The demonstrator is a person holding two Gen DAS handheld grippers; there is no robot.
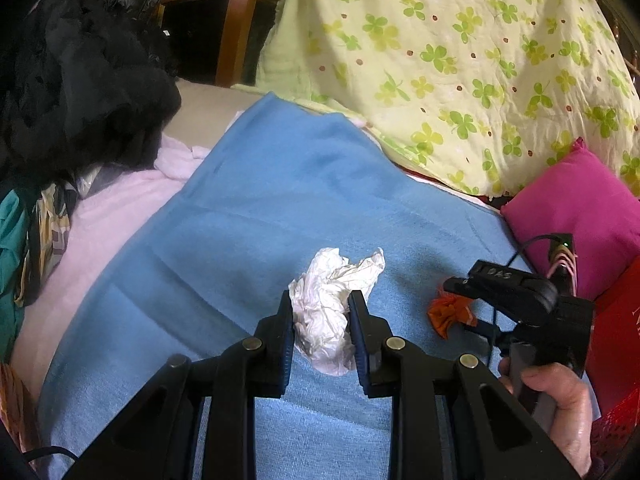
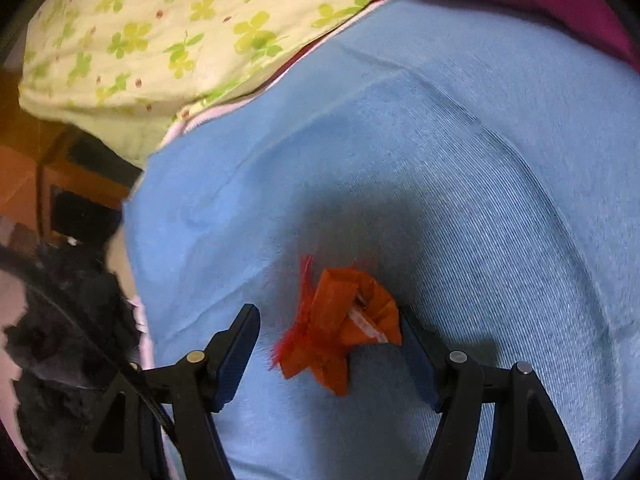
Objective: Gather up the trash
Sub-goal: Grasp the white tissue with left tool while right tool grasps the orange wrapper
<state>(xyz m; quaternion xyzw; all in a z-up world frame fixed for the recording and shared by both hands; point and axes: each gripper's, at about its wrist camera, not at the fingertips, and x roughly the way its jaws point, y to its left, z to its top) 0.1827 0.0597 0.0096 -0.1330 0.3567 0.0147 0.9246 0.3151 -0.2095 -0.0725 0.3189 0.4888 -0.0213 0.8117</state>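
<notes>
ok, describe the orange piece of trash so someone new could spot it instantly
Start at the blue blanket spread over the bed, below the clover-print quilt. The orange wrapper lies on it between the open fingers of the right gripper. It is small, folded and bright orange with a red frayed fringe, unlike the larger crumpled white paper to its left in the left gripper.

White crumpled tissue (image 1: 334, 312) between black tool fingers (image 1: 286, 332); orange wrapper (image 2: 344, 336) on blue blanket (image 1: 280, 200); clover-patterned yellow quilt (image 1: 460, 60) beyond; magenta pillow (image 1: 580, 216).

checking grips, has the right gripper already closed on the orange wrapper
No, the right gripper stands wide open around the orange wrapper, a gap on its left.
</notes>
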